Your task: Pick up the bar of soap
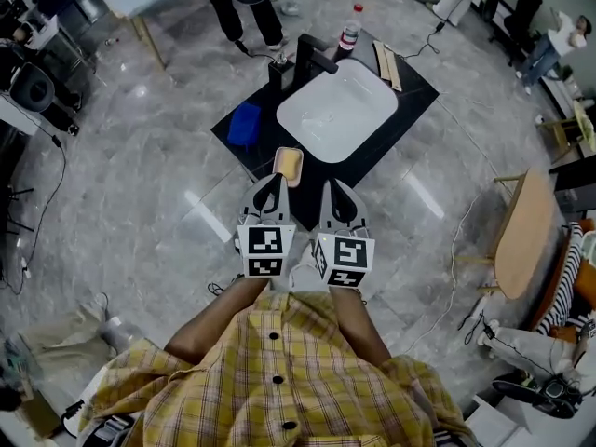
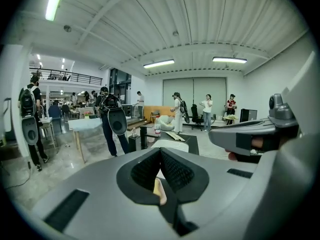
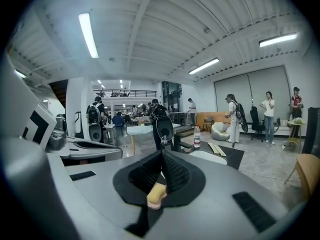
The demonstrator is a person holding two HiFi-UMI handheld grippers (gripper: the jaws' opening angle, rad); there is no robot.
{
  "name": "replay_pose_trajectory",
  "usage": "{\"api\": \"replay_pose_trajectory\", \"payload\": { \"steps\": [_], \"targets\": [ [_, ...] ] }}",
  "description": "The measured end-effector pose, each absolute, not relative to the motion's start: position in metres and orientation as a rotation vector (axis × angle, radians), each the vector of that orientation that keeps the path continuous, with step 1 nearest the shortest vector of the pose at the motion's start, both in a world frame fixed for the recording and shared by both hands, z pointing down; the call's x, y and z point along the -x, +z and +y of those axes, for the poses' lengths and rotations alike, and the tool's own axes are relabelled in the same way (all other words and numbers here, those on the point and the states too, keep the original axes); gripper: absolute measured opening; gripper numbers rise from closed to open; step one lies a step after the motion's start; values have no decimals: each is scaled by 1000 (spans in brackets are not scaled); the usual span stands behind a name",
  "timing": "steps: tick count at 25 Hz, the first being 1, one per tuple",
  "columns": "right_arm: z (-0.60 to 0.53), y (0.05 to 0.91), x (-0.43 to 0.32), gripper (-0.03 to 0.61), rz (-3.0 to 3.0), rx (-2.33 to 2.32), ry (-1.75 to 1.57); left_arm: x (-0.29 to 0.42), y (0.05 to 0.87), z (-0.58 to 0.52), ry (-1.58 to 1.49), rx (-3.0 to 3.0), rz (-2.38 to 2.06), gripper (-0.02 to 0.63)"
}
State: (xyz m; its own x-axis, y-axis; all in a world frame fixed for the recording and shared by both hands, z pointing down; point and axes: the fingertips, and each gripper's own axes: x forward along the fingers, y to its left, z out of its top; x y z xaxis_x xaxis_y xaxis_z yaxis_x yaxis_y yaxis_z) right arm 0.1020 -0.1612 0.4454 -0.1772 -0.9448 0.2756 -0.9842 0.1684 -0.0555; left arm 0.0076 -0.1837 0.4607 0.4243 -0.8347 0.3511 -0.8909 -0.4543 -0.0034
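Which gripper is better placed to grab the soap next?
Left, probably. In the head view the soap sits just ahead of the left gripper, while the right gripper is off to the soap's side. Both have their fingers shut, so either must open first.

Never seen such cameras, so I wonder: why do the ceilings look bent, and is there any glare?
Left and right gripper views: the wide-angle lens bows the ceiling, blackens corners; lamps glare white. Head view: bright streaks on the floor.
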Motion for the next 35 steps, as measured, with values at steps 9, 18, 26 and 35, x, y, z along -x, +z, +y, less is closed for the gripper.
{"api": "replay_pose_trajectory", "payload": {
  "steps": [9,18,26,35],
  "targets": [
    [-196,462,-148,20,-2329,-1797,415,-50,479,-216,517,-2393,-1599,12],
    [-216,486,-153,20,-2344,-1718,484,-55,522,-235,624,-2285,-1554,14],
    [-237,498,-154,20,-2303,-1707,520,-55,579,-263,713,-2210,-1446,105],
    [-266,502,-160,20,-2245,-1749,519,-50,653,-292,907,-2104,-1302,180]
  ]
}}
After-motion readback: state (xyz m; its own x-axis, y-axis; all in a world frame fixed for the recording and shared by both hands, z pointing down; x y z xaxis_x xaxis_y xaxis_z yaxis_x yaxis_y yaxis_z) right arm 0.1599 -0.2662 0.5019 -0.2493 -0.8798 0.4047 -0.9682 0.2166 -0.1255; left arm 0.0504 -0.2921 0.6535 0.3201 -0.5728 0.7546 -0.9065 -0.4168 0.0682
